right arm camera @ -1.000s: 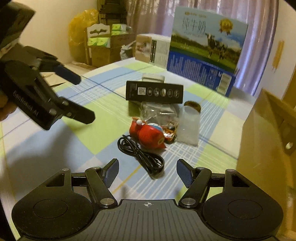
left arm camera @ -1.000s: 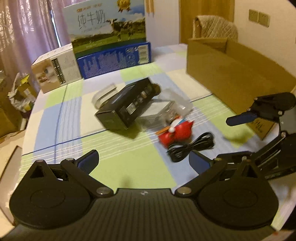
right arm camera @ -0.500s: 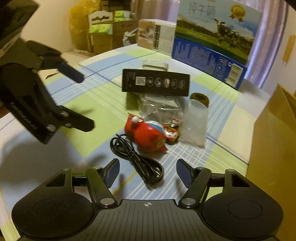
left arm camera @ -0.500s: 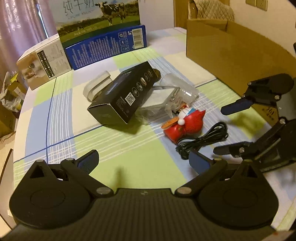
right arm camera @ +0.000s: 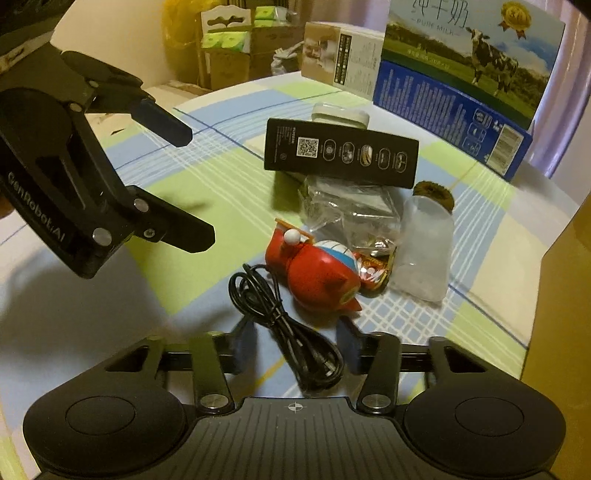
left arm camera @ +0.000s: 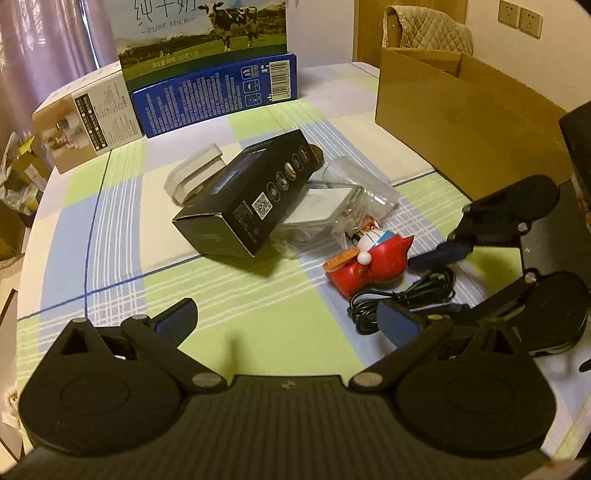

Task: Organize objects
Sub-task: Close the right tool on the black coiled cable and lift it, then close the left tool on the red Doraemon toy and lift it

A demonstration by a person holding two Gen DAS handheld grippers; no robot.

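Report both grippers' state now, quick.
Left gripper: open, holding nothing, above the tablecloth.
Right gripper: open, fingers straddling the black cable, not clamped on it.

Tablecloth (left arm camera: 122, 236) green-blue-white plaid; toy (right arm camera: 317, 269) red; cable (right arm camera: 280, 321) black; long box (left arm camera: 247, 199) black; milk carton (left arm camera: 214, 92) blue.

Milk carton (left arm camera: 207, 55), wall sockets (left arm camera: 520, 17), curtain (left arm camera: 48, 40).
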